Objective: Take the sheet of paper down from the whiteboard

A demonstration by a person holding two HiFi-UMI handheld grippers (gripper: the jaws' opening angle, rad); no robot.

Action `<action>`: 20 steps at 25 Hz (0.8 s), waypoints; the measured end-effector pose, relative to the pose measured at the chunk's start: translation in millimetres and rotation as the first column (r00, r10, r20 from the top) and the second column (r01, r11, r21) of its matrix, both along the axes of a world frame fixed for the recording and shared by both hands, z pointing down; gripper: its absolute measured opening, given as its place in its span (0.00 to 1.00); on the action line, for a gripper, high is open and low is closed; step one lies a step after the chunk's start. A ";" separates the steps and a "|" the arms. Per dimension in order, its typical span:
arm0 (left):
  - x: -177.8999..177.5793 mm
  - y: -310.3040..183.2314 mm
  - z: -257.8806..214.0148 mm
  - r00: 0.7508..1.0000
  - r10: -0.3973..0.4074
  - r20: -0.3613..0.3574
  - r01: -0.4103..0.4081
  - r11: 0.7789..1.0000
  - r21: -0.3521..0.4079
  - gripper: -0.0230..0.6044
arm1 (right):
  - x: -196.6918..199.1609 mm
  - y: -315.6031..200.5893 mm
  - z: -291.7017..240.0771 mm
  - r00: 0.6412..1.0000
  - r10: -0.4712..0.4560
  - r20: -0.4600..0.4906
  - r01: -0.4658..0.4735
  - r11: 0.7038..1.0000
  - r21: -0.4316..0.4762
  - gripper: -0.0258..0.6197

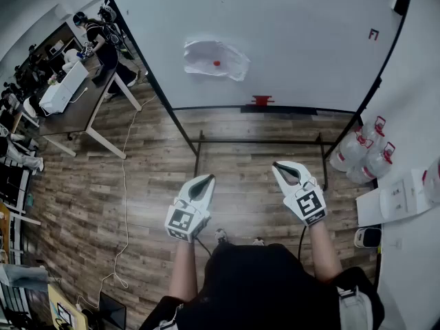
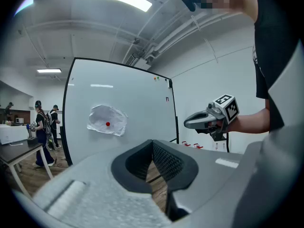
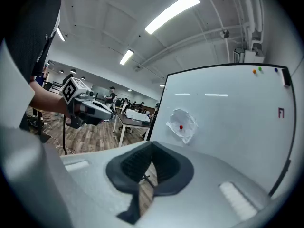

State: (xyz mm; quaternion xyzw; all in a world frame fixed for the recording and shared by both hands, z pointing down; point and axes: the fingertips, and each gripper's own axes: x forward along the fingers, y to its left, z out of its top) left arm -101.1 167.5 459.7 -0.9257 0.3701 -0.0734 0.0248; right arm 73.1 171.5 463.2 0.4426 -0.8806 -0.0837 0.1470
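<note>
A crumpled white sheet of paper (image 1: pixel 215 59) hangs on the whiteboard (image 1: pixel 289 40), pinned by a small red magnet (image 1: pixel 217 64). The sheet (image 2: pixel 107 120) also shows in the left gripper view, and the same sheet (image 3: pixel 182 124) in the right gripper view. Both grippers are held level over the floor, well short of the board. My left gripper (image 1: pixel 204 181) is shut with nothing in it. My right gripper (image 1: pixel 283 166) is shut too and holds nothing. Each gripper sees the other: the right gripper (image 2: pixel 190 122) and the left gripper (image 3: pixel 107 112).
The whiteboard stands on a black metal frame (image 1: pixel 258 143) over wood flooring. A red item (image 1: pixel 262 100) sits on its tray. Water jugs (image 1: pixel 363 150) stand at the right, a table (image 1: pixel 69 102) with people at the left. A cable (image 1: pixel 124 184) runs across the floor.
</note>
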 end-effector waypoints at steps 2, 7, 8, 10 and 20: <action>7.6 4.2 4.1 1.000 0.002 -0.004 -0.002 1.000 -0.003 0.06 | 5.0 1.3 1.8 1.000 -0.004 0.003 0.004 1.000 -0.003 0.04; 21.9 8.0 8.6 1.000 0.001 -0.008 -0.001 1.000 -0.007 0.06 | 15.0 1.0 8.2 1.000 -0.015 0.002 0.015 1.000 -0.014 0.04; 23.8 7.9 8.3 1.000 0.000 -0.008 0.000 1.000 -0.007 0.06 | 16.3 1.5 9.2 1.000 -0.019 0.000 0.019 1.000 -0.017 0.04; 27.6 8.0 6.3 1.000 -0.002 -0.008 0.002 1.000 -0.005 0.06 | 19.3 1.8 9.3 1.000 -0.022 0.003 0.022 1.000 -0.019 0.04; 32.4 8.5 3.1 1.000 -0.030 -0.005 0.030 1.000 0.002 0.06 | 30.6 -0.9 11.4 0.996 -0.028 0.084 0.031 0.999 -0.029 0.04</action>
